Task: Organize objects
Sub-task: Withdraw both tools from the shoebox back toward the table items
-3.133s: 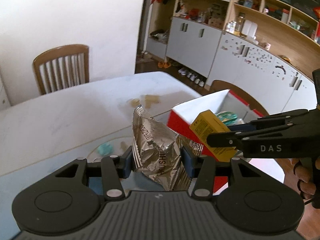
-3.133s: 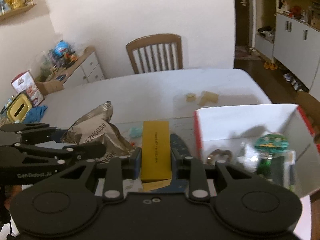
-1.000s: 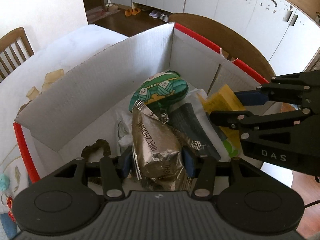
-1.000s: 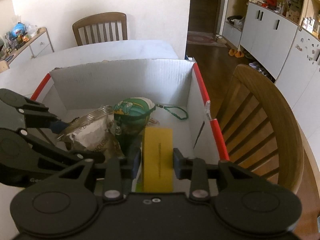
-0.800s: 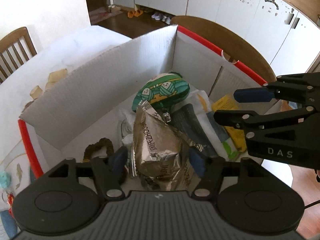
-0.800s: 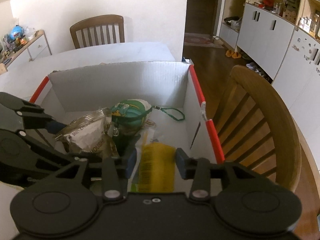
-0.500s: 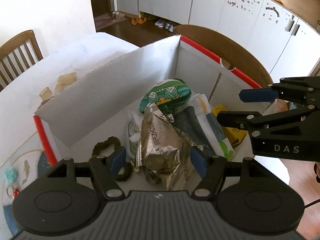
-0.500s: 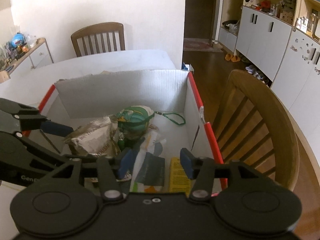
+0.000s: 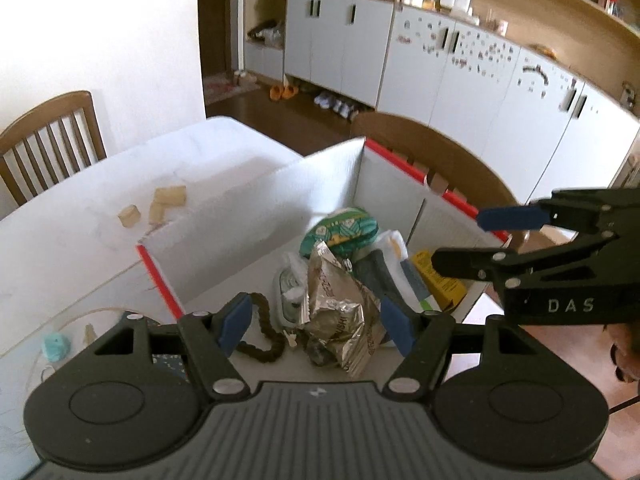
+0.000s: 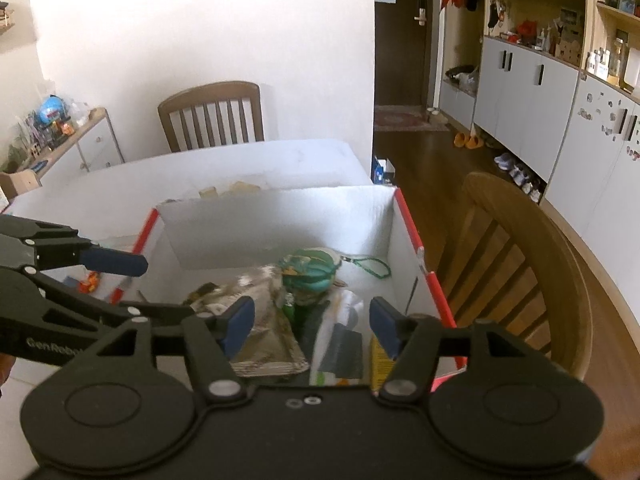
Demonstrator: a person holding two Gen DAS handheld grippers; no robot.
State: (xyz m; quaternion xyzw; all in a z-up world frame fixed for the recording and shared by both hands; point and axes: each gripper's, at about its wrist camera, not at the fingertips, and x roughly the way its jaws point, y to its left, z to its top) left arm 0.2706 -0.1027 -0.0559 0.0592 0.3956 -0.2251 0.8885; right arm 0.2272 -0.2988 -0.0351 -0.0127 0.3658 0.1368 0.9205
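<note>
A white cardboard box (image 9: 256, 208) with red edges (image 10: 276, 212) stands on the table. Inside lie a crumpled silver snack bag (image 9: 340, 312) (image 10: 260, 320), a yellow box (image 9: 440, 280) (image 10: 378, 356), a green yarn-print pouch (image 9: 340, 228) (image 10: 310, 270), a brown hair tie (image 9: 264, 328) and a grey-and-white packet (image 10: 340, 344). My left gripper (image 9: 316, 324) is open and empty above the box's near side. My right gripper (image 10: 312, 324) is open and empty above the box; it also shows in the left wrist view (image 9: 492, 240).
Small tan blocks (image 9: 154, 206) lie on the white table (image 9: 72, 232) beyond the box. A teal object (image 9: 56, 346) lies at the near left. A wooden chair (image 10: 520, 272) stands right of the box, another (image 10: 212, 114) at the table's far side.
Both grippers opened and let go: the silver bag and the yellow box now lie in the box. Both grippers have drawn back and up from the box.
</note>
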